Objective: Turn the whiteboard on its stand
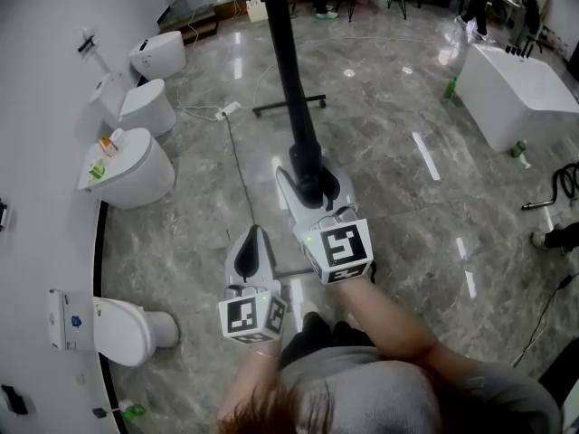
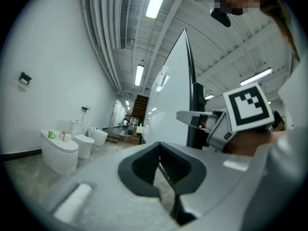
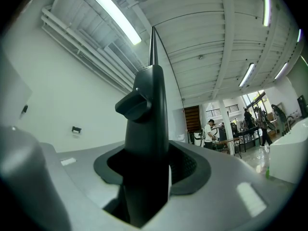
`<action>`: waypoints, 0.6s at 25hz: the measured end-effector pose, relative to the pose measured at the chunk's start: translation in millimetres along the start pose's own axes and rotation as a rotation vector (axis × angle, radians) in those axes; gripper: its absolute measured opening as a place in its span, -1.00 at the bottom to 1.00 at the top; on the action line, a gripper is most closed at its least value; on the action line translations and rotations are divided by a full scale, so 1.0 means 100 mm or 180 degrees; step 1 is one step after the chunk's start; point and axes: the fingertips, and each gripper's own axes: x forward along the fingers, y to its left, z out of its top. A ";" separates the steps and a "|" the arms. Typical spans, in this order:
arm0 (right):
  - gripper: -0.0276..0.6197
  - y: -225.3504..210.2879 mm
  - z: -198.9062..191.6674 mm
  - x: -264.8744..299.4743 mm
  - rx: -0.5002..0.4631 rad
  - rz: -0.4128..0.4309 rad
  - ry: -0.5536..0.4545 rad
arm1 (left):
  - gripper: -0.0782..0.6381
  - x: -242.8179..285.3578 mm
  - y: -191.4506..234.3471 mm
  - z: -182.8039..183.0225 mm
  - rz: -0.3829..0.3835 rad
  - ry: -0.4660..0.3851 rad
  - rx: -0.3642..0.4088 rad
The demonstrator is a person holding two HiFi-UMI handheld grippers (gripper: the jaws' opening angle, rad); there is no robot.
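Marble floor (image 1: 407, 224) shows behind whiteboard (image 1: 285, 52), top cropped, clamped by right gripper (image 1: 312, 188).

Grey marble floor (image 1: 389, 206) with toilets (image 1: 131, 165), white bathtub (image 1: 516, 89), stand foot (image 1: 289, 105), cable (image 1: 237, 165).

Head view: whiteboard (image 1: 288, 70) edge-on, top cut off by upper edge, writing face hidden. Right gripper (image 1: 312, 186) pad faces mostly hidden by black post (image 3: 147, 143) between jaws; post's lower end cut off at bottom of right gripper view. Small items (image 1: 107, 145) on toilet lid (image 1: 137, 152) too small to identify. Distant people (image 3: 210, 129) lack detail.
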 end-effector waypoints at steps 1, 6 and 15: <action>-0.28 0.01 0.00 -0.04 0.0004 0.0006 0.0000 | -0.79 -0.04 -0.02 -0.01 0.0005 -0.0002 -0.0002; -0.29 0.02 0.06 -0.21 0.0000 0.0021 -0.0024 | -0.79 -0.21 -0.18 -0.03 0.0012 -0.0003 0.0016; -0.31 0.05 0.07 -0.35 -0.0010 0.0072 0.0004 | -0.79 -0.53 -0.35 -0.16 0.0084 0.0011 -0.0005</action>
